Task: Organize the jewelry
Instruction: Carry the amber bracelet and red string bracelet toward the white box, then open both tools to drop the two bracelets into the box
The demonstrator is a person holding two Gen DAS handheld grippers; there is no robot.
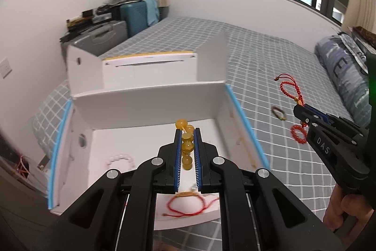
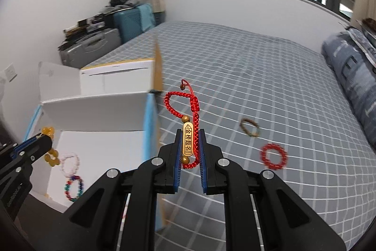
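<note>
Left hand-held gripper [image 1: 187, 133] pinches amber bead bracelet [image 1: 187, 145] above white box [image 1: 150, 107]; release low. Right hand-held gripper [image 2: 189, 134] pinches red cord bracelet [image 2: 189, 124] beside it (over bed [image 2: 258, 77]); carry across the rim.

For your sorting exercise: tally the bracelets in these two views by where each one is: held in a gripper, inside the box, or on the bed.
Held in a gripper: 2 (yellow bead bracelet, red braided bracelet)
Inside the white box: 3 (pink, multicoloured, thin red cord)
On the bed: 2 (brown, red bead)
Total: 7
</note>
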